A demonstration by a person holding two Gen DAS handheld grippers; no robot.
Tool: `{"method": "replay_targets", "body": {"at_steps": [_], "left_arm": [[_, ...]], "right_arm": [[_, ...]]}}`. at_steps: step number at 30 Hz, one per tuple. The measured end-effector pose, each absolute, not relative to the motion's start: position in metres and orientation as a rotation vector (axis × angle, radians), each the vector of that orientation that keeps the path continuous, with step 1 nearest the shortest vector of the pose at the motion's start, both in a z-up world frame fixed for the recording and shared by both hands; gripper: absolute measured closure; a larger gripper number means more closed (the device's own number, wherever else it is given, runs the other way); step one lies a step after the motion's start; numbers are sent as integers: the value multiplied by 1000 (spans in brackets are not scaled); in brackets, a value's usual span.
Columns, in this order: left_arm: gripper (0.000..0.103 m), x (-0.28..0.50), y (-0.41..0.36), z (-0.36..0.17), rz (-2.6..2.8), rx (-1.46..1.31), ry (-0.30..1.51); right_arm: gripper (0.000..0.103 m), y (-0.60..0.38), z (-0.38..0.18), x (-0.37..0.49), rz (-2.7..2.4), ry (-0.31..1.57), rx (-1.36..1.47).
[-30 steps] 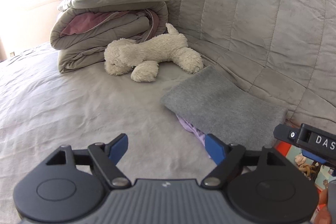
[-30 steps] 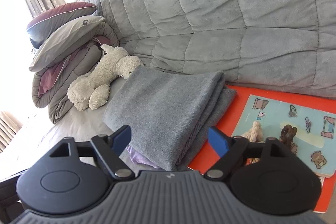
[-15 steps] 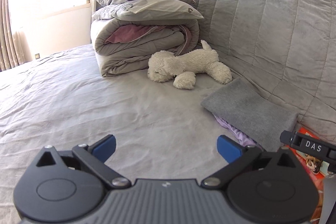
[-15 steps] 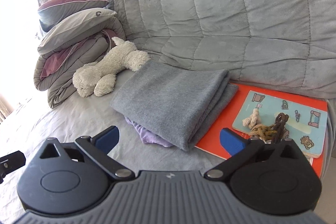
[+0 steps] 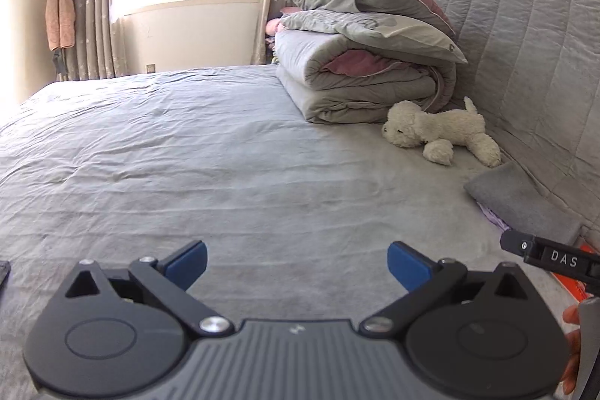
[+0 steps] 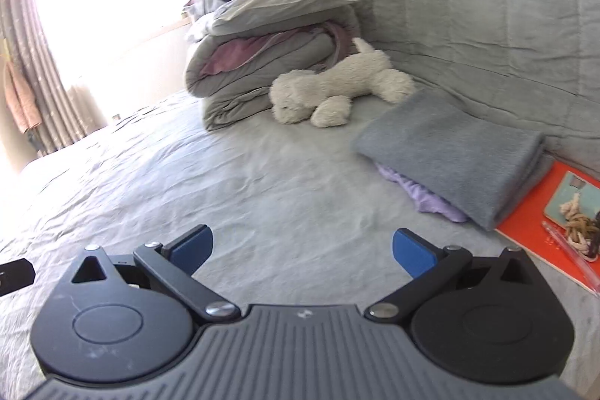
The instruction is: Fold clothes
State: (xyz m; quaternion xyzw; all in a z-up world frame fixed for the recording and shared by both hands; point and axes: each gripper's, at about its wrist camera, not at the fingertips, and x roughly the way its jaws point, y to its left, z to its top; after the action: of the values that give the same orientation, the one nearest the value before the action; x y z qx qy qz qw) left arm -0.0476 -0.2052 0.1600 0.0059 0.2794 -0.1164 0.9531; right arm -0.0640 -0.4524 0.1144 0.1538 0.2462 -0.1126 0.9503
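Both tools are held level above the bed (image 5: 187,152), pointing toward the headboard (image 6: 487,6). The left tool (image 5: 296,259) is spread wide with nothing between its blue pads (image 5: 187,259); the right tool (image 6: 302,250) is likewise spread and empty. Nothing is gripped by either.

The clothes are found at the head of the bed on the right: a grey garment (image 6: 453,152), folded flat, is laid on top of a purple garment (image 6: 423,197), whose crumpled edge sticks out from under it. The stack is set just beside an orange book (image 6: 532,231) and close against the headboard, presumably so that the middle of the bed is kept free as a working surface. A plush dog (image 6: 333,89) is lying near the stack, in front of a folded quilt (image 6: 262,62) with pillows (image 6: 277,2) piled on it.

The left tool is aimed at bare sheet, well apart from the stack, which is seen only at the right edge of its view. The right tool is held nearer, but not over the stack. Its tip (image 5: 540,253) is visible in the left view, so the two are carried side by side. From the open, unloaded pose it is judged that the grey garment's fold is finished; whether the purple one is properly folded cannot be told.
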Motion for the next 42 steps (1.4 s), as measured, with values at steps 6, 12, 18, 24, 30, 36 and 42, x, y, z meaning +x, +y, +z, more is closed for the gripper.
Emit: {"method": "replay_targets", "body": {"at_steps": [6,12,18,24,30,36,42], "left_arm": [[0,-57,-134,154,-139,-11,572],[0,-61,-82,147,-70,-24,581],[0,-59,-46,134,-21,-9,589],[1,-44,-25,119,-2,-5,602],[0,-14,-11,96,3,-22,596],[0,15,4,63,49,-52,646],[0,31,11,50,62,-86,661]], "right_arm": [[0,-388,115,-55,-95,518,190],[0,-332,105,-45,-28,537,75],[0,-287,93,-31,25,566,-32],[0,-260,86,-17,17,582,-36],[0,-248,72,1,-31,640,26],[0,-237,58,20,-52,682,6],[0,-230,41,41,-43,739,9]]}}
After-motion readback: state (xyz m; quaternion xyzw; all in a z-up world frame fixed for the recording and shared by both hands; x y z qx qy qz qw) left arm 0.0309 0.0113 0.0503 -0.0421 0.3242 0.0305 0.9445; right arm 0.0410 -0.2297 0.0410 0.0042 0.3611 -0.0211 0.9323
